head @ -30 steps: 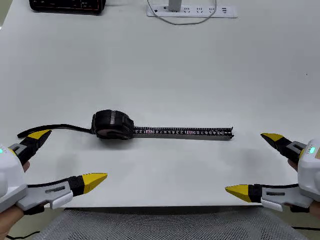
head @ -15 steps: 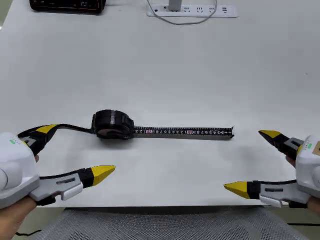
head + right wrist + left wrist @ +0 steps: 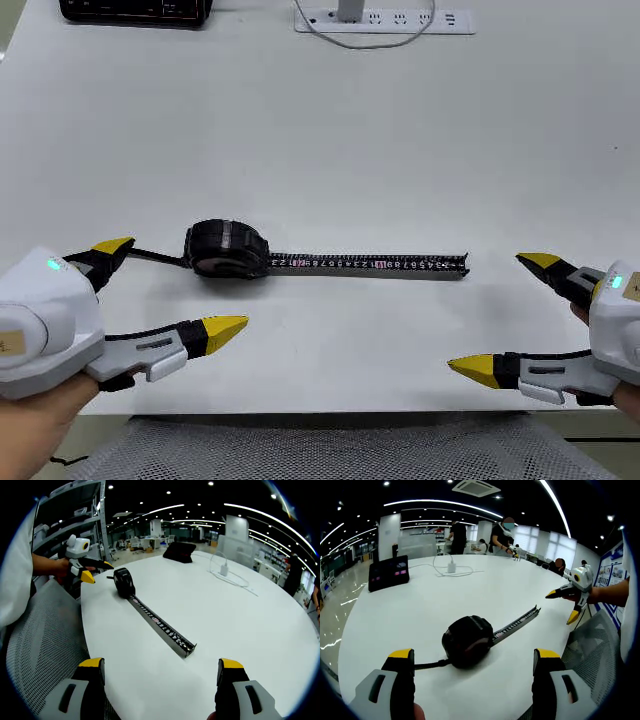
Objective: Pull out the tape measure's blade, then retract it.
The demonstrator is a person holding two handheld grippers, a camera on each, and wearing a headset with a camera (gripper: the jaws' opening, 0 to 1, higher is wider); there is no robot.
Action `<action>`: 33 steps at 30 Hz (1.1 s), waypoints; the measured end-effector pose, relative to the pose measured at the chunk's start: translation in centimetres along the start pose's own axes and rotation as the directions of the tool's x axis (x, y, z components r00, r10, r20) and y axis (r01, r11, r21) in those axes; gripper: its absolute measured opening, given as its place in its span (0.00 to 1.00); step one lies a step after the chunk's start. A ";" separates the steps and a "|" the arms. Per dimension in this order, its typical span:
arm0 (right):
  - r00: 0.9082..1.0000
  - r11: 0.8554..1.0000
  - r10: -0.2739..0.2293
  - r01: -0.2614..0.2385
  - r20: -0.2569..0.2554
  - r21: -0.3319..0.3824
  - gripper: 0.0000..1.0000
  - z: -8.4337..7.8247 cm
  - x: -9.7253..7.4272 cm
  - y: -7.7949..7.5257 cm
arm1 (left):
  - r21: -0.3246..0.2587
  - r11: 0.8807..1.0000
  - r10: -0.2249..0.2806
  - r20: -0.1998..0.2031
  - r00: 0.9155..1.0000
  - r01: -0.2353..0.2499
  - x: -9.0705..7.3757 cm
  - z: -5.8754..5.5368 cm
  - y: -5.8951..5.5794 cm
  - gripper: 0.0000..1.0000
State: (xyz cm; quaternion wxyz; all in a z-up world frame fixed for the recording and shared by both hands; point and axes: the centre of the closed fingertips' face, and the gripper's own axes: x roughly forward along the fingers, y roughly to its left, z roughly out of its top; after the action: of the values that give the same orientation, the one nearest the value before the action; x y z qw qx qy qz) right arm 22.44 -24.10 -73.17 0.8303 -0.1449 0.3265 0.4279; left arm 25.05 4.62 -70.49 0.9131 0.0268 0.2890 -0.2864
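Note:
A black tape measure [image 3: 225,249] lies on the white table [image 3: 330,150], its blade [image 3: 368,264] pulled out flat to the right and ending in a hook [image 3: 464,263]. A black wrist strap [image 3: 155,257] trails left from the case. My left gripper [image 3: 170,290] is open just left of the case, its jaws to either side of the strap's end. The case [image 3: 468,640] lies ahead between its open yellow-tipped jaws [image 3: 470,657]. My right gripper [image 3: 505,313] is open to the right of the hook, apart from it. The blade's tip [image 3: 186,650] lies ahead of its jaws [image 3: 162,666].
A white power strip [image 3: 383,20] with a looped cable [image 3: 360,38] lies at the table's far edge, and a black device [image 3: 135,10] at the far left. A mesh chair seat [image 3: 330,450] is below the near edge. People stand beyond the table [image 3: 504,530].
My left gripper has moved right and forward towards the tape case. The right gripper has barely shifted. Tape measure and blade lie as before.

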 end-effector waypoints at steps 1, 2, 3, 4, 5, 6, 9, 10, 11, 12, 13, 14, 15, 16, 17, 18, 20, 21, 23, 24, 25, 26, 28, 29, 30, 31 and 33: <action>1.000 1.000 0.000 0.000 0.001 -0.001 0.92 0.1 0.0 0.0 | -0.001 1.000 0.000 0.001 1.000 0.000 0.1 0.0 -0.1 0.97; 1.000 1.000 0.000 0.000 0.001 -0.002 0.92 0.1 0.0 -0.1 | 0.002 1.000 0.003 -0.004 1.000 -0.003 0.3 -0.1 -0.1 0.96; 1.000 1.000 0.000 0.000 0.001 -0.003 0.92 0.2 0.1 -0.2 | 0.001 1.000 0.000 -0.008 1.000 0.000 0.5 -0.1 -0.2 0.96; 1.000 1.000 -0.001 0.001 0.003 -0.004 0.92 0.2 0.1 -0.3 | 0.000 1.000 -0.004 -0.006 1.000 0.004 0.6 -0.1 -0.4 0.96; 1.000 1.000 -0.001 0.001 0.003 -0.004 0.92 0.2 0.1 -0.3 | -0.002 1.000 -0.004 -0.006 1.000 0.004 0.7 -0.1 -0.4 0.96; 1.000 1.000 -0.002 0.002 0.003 -0.005 0.92 0.3 0.1 -0.4 | -0.004 1.000 -0.007 -0.007 1.000 0.007 0.9 -0.1 -0.5 0.96; 1.000 1.000 -0.004 0.004 0.004 -0.012 0.92 0.5 0.1 -0.7 | -0.012 1.000 -0.006 -0.010 1.000 0.006 1.3 -0.2 -0.6 0.96; 1.000 1.000 -0.004 0.004 0.005 -0.012 0.92 0.5 0.1 -0.8 | -0.016 1.000 -0.006 -0.010 1.000 0.006 1.4 -0.2 -0.7 0.96; 1.000 1.000 -0.005 0.005 0.005 -0.014 0.92 0.6 0.2 -0.9 | -0.018 1.000 -0.005 -0.010 1.000 0.005 1.5 -0.2 -0.7 0.96; 1.000 1.000 -0.005 0.005 0.005 -0.016 0.92 0.6 0.2 -1.0 | -0.023 1.000 -0.008 -0.009 1.000 0.007 1.6 -0.2 -0.8 0.96; 1.000 1.000 -0.005 0.005 0.005 -0.018 0.92 0.7 0.2 -1.0 | -0.027 1.000 -0.006 -0.009 1.000 0.005 1.7 -0.3 -0.9 0.96; 1.000 1.000 -0.006 0.006 0.005 -0.021 0.91 0.7 0.2 -1.1 | -0.034 0.999 -0.004 -0.012 1.000 0.003 1.8 -0.4 -0.9 0.96; 1.000 1.000 -0.007 0.007 0.005 -0.021 0.91 0.7 0.2 -1.1 | -0.038 0.999 -0.005 -0.010 1.000 0.005 1.9 -0.3 -0.9 0.96; 1.000 1.000 -0.006 0.006 0.006 -0.021 0.91 0.8 0.2 -1.1 | -0.047 0.999 -0.004 -0.007 1.000 0.004 1.9 -0.3 -1.0 0.96; 1.000 1.000 -0.006 0.006 0.006 -0.022 0.91 0.8 0.2 -1.1 | -0.055 0.998 -0.004 -0.005 1.000 0.003 2.0 -0.3 -1.0 0.96; 1.000 1.000 -0.007 0.007 0.005 -0.023 0.91 0.9 0.3 -1.1 | -0.059 0.998 -0.003 -0.004 1.000 0.003 2.1 -0.3 -1.1 0.96; 1.000 1.000 -0.006 0.006 0.007 -0.023 0.91 1.0 0.3 -1.1 | -0.068 0.998 -0.002 -0.002 1.000 0.002 2.3 -0.4 -1.2 0.96; 1.000 1.000 -0.007 0.007 0.007 -0.024 0.91 1.0 0.3 -1.1 | -0.071 0.997 -0.004 -0.001 1.000 0.004 2.4 -0.4 -1.3 0.96; 1.000 1.000 -0.006 0.006 0.007 -0.025 0.91 1.1 0.4 -1.1 | -0.073 0.997 -0.007 -0.002 1.000 0.007 2.5 -0.4 -1.5 0.96; 1.000 1.000 -0.006 0.006 0.007 -0.026 0.91 1.1 0.4 -1.1 | -0.072 0.997 -0.009 -0.003 1.000 0.009 2.6 -0.4 -1.6 0.96; 1.000 1.000 -0.006 0.007 0.007 -0.027 0.91 1.1 0.4 -1.2 | -0.072 0.997 -0.008 -0.002 1.000 0.008 2.7 -0.4 -1.6 0.96; 1.000 1.000 -0.007 0.007 0.007 -0.027 0.91 1.2 0.4 -1.2 | -0.072 0.997 -0.008 -0.002 1.000 0.008 2.7 -0.4 -1.6 0.96; 1.000 1.000 -0.008 0.008 0.009 -0.026 0.91 1.2 0.4 -1.2 | -0.080 0.997 -0.007 0.001 1.000 0.007 2.8 -0.3 -1.6 0.96; 1.000 1.000 -0.008 0.008 0.008 -0.026 0.91 1.3 0.4 -1.2 | -0.080 0.997 -0.005 0.002 1.000 0.005 2.9 -0.3 -1.6 0.96; 1.000 1.000 -0.008 0.009 0.009 -0.026 0.91 1.3 0.4 -1.2 | -0.082 0.997 -0.002 0.003 1.000 0.002 3.0 -0.2 -1.6 0.96; 1.000 1.000 -0.008 0.008 0.009 -0.025 0.91 1.3 0.4 -1.3 | -0.085 0.996 0.001 0.003 1.000 -0.001 3.0 -0.2 -1.6 0.96; 1.000 1.000 -0.006 0.007 0.008 -0.025 0.91 1.3 0.5 -1.3 | -0.096 0.995 0.010 -0.002 1.000 -0.010 3.2 -0.3 -1.5 0.95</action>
State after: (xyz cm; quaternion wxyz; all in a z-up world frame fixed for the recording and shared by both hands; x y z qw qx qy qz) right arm 24.23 -23.91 -72.57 0.8311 -0.1547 0.3171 0.4299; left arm 26.28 1.83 -72.28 0.9145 -0.0155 0.3030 -0.2677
